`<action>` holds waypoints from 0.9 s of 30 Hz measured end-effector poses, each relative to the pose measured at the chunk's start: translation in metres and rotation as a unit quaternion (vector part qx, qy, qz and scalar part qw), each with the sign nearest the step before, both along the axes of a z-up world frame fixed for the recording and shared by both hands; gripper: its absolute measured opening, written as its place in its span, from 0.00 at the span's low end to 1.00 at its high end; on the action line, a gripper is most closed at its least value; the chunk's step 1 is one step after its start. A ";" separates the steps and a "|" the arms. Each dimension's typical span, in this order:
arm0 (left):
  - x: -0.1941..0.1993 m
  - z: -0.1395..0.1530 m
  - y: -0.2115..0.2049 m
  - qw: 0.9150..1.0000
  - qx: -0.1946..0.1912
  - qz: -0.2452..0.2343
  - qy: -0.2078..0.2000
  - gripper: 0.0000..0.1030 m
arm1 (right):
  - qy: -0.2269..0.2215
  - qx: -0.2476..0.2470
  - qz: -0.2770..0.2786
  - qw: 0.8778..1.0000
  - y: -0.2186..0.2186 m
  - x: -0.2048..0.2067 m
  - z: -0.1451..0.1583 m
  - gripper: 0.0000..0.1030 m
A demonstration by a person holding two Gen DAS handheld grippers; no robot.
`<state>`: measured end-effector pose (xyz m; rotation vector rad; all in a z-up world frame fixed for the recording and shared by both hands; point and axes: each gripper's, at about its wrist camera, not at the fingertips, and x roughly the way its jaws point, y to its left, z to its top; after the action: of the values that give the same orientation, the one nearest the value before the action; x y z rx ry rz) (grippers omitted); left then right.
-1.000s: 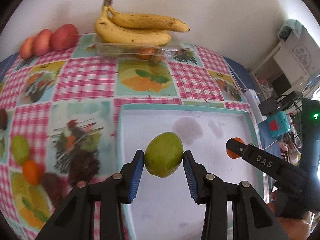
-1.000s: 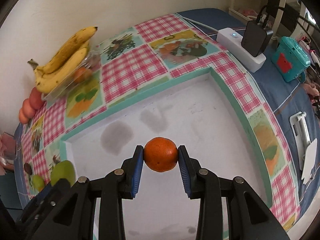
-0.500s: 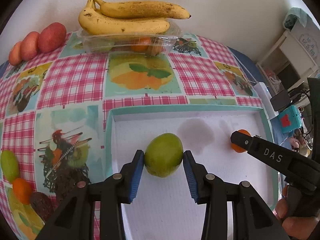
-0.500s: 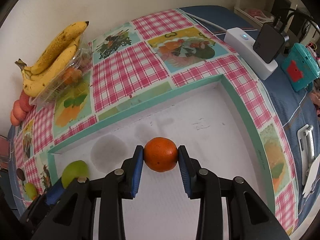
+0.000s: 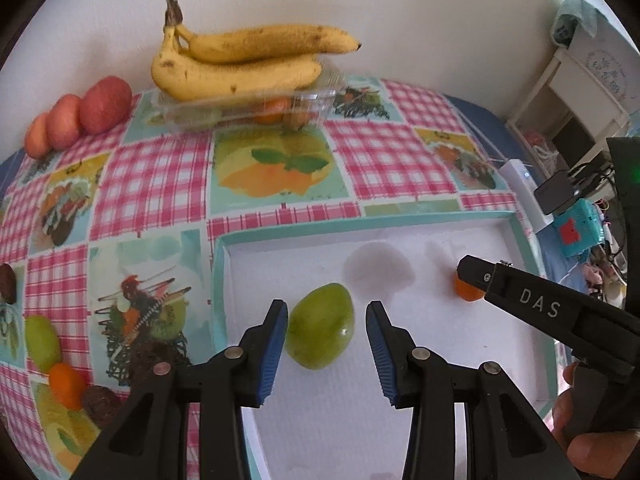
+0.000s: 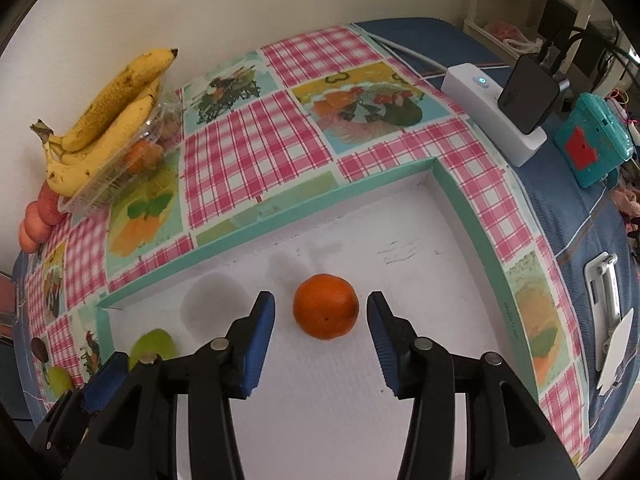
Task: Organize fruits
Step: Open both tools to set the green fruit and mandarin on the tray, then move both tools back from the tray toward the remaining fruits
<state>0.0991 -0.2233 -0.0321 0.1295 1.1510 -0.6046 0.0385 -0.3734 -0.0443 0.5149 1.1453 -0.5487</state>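
With both sets of fingers spread and empty, green fruit [image 5: 321, 326] and orange [image 6: 325, 311] sit loose in the white tray [image 6: 460, 200]. Two placed; bananas [image 5: 240, 64], apples [image 5: 80, 114] at surface's far edge, more fruit [image 5: 42, 342] on the left, still out.

Orange [image 5: 466, 290]: from your left wrist view, your right gripper's finger, the one marked DAS, covers most of it; only a sliver shows.
Green fruit [image 6: 154, 344]: from your right wrist view, your left gripper [image 6: 100, 384] hides its lower part.
Clear container [image 5: 248, 106]: blurred ahead of your left gripper; you cannot tell what the orange and green shapes inside are.
Bananas [image 5: 240, 60]: they sit on the container and hide its lid.
Red fruits [image 6: 38, 216]: far to your right gripper's left, half behind the container; kind unclear.
Your right hand [image 5: 588, 436]: cut off by the frame's edge.
Tray [image 6: 256, 224]: its near side runs out of frame beneath your fingers.
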 end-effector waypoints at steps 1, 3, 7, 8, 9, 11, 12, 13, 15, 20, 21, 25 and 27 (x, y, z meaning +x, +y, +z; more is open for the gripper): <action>-0.002 0.004 0.001 1.000 -0.001 0.002 -0.002 0.45 | -0.003 0.000 -0.002 1.000 0.000 -0.002 0.004 0.48; -0.005 0.014 0.006 1.000 -0.002 0.006 -0.007 0.53 | -0.009 -0.003 -0.005 1.000 0.002 -0.007 0.014 0.53; -0.010 0.026 0.018 0.999 0.018 0.027 -0.024 0.65 | -0.029 -0.008 -0.001 1.000 0.011 -0.015 0.030 0.66; -0.009 0.027 0.022 0.999 0.023 0.034 -0.026 0.67 | -0.033 -0.008 0.000 0.999 0.013 -0.017 0.033 0.68; -0.009 0.028 0.027 0.998 0.028 0.042 -0.029 0.69 | -0.034 -0.011 -0.003 0.999 0.017 -0.020 0.035 0.73; -0.006 0.028 0.042 0.996 0.040 0.065 -0.036 0.76 | -0.030 -0.030 -0.007 0.999 0.023 -0.024 0.039 0.76; -0.005 0.027 0.046 0.996 0.045 0.073 -0.039 0.77 | -0.030 -0.033 -0.004 0.999 0.026 -0.025 0.039 0.76; -0.003 0.027 0.053 0.994 0.052 0.082 -0.043 0.78 | -0.029 -0.031 0.000 0.999 0.029 -0.026 0.038 0.76; 0.001 0.027 0.070 0.991 0.059 0.108 -0.051 0.85 | -0.030 -0.024 0.002 0.999 0.033 -0.029 0.036 0.78; 0.009 0.036 0.105 0.985 0.051 0.151 -0.071 1.00 | -0.036 -0.032 0.010 0.999 0.045 -0.032 0.035 0.91; 0.010 0.039 0.114 0.983 0.048 0.160 -0.080 1.00 | -0.039 -0.034 0.012 0.999 0.047 -0.032 0.035 0.91; 0.018 0.046 0.141 0.976 0.033 0.192 -0.095 1.00 | -0.046 -0.047 0.025 0.998 0.060 -0.031 0.036 0.92; 0.022 0.048 0.152 0.974 0.034 0.202 -0.099 1.00 | -0.059 -0.047 0.028 0.997 0.064 -0.031 0.038 0.92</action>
<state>0.1213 -0.0713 0.0158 0.0108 0.9671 -0.1869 0.0070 -0.3098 -0.0068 0.4275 1.0126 -0.5144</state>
